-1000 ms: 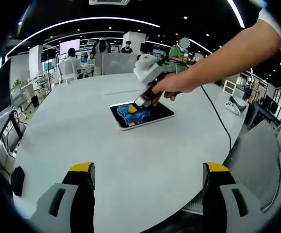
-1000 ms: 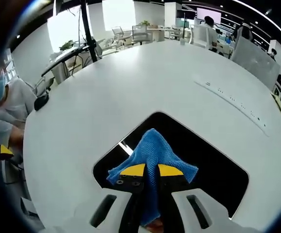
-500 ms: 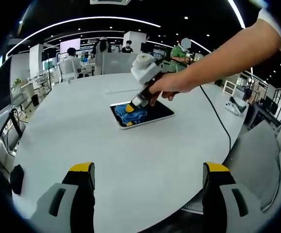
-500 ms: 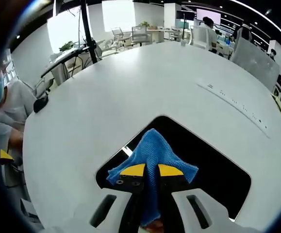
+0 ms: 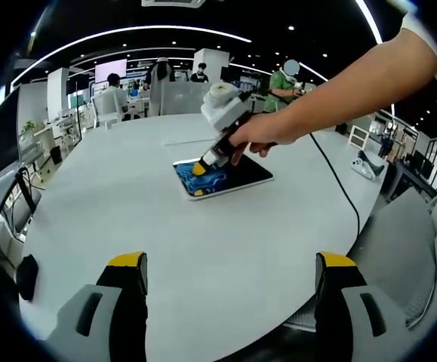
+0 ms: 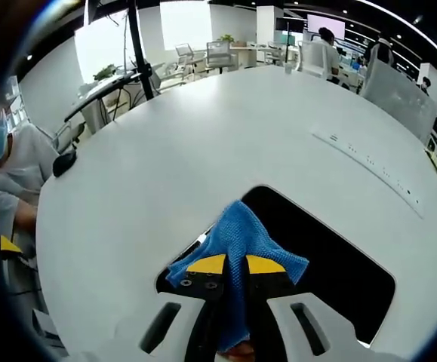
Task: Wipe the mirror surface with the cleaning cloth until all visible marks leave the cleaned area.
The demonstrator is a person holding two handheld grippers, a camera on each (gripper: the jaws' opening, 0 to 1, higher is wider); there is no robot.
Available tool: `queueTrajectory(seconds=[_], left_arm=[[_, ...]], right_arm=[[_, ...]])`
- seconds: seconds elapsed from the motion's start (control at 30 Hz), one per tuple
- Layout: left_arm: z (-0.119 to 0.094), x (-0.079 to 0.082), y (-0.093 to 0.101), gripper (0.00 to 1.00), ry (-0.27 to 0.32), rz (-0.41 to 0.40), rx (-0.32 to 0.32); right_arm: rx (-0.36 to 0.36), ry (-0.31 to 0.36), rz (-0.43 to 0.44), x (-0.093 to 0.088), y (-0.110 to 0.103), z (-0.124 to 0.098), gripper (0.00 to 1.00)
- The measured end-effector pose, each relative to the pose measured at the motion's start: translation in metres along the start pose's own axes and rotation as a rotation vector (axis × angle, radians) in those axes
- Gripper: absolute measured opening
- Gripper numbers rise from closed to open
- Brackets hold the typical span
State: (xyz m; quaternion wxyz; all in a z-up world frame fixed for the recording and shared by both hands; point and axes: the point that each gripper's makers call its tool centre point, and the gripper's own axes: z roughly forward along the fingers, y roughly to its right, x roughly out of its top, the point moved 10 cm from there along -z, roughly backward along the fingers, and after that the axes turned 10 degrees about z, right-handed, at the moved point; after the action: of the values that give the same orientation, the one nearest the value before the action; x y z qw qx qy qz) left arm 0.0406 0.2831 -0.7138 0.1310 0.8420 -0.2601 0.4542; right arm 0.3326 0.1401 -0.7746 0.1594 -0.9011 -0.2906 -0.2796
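One mirror (image 5: 223, 177) lies on my white table (image 5: 203, 241); one blue cloth (image 6: 237, 245) rests on its near corner, pinched tight by my right gripper (image 6: 235, 265). My left gripper (image 5: 233, 260) gapes wide, holding nothing.

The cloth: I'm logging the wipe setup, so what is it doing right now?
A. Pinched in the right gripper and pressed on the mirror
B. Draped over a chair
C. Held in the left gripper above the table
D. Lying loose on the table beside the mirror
A: in the right gripper view the right gripper has its jaws shut on the blue cloth, which sits on the dark mirror.
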Motion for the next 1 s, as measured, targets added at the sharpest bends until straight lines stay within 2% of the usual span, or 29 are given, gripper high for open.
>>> queueTrajectory(seconds=[0.37,1.0], left_arm=[[-0.001,0.0,-0.001,0.93,0.0,-0.002,0.003],[-0.003,-0.002,-0.002,0.93,-0.004,-0.004,0.007]], right_arm=[[0.003,0.003,0.003,-0.002,-0.012,-0.008,0.04],[0.024,-0.004,0.008,0.001,-0.011,0.001,0.03]])
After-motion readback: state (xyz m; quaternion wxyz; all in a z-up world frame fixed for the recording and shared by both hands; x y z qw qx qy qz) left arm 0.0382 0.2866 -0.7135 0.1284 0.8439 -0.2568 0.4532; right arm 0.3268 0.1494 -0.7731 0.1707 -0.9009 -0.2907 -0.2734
